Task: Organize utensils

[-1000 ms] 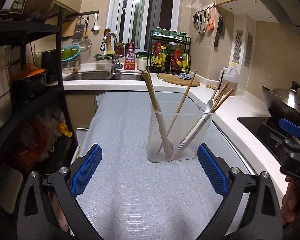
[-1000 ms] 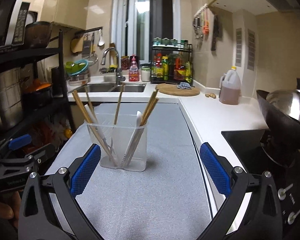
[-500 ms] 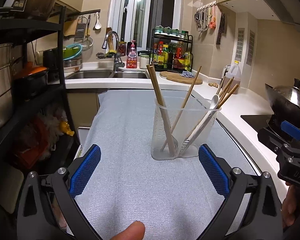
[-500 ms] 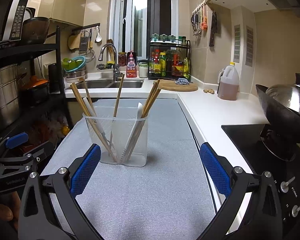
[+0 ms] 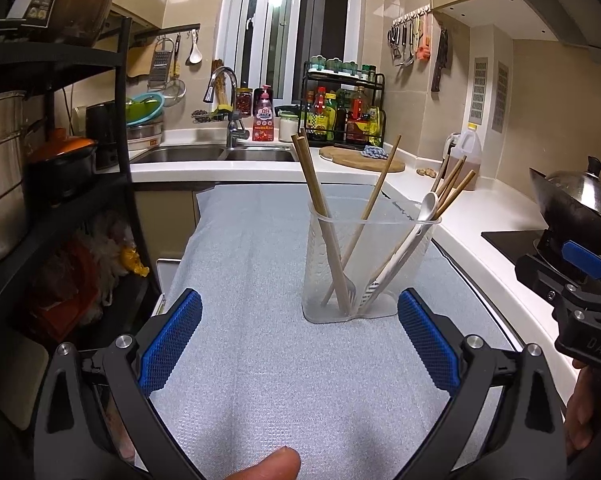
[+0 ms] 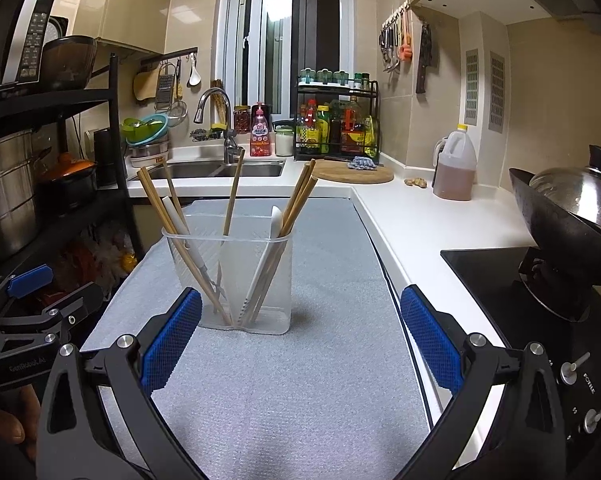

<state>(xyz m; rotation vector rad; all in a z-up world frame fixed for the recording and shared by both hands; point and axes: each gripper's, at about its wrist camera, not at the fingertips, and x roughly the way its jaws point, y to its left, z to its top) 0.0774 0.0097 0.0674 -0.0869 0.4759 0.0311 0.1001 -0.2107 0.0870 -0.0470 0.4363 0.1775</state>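
A clear plastic utensil holder [image 5: 370, 268] stands upright on a grey mat [image 5: 260, 360]. In it stand several wooden chopsticks [image 5: 320, 208], a white spoon [image 5: 414, 224] and a fork [image 5: 350, 290], all leaning. The holder also shows in the right wrist view [image 6: 230, 276]. My left gripper [image 5: 298, 340] is open and empty, just in front of the holder and a little left of it. My right gripper [image 6: 300, 338] is open and empty, in front of the holder and to its right.
A black shelf rack [image 5: 60, 160] with pots stands at the left edge. A wok [image 6: 572, 216] sits on the stove at the right. A sink [image 5: 212, 154], spice rack [image 5: 342, 108], cutting board [image 5: 360, 158] and oil jug [image 6: 454, 168] line the back counter.
Both grippers have drawn slightly nearer the holder, which sits a little larger in both views. A fingertip has come into the bottom of the left wrist view.
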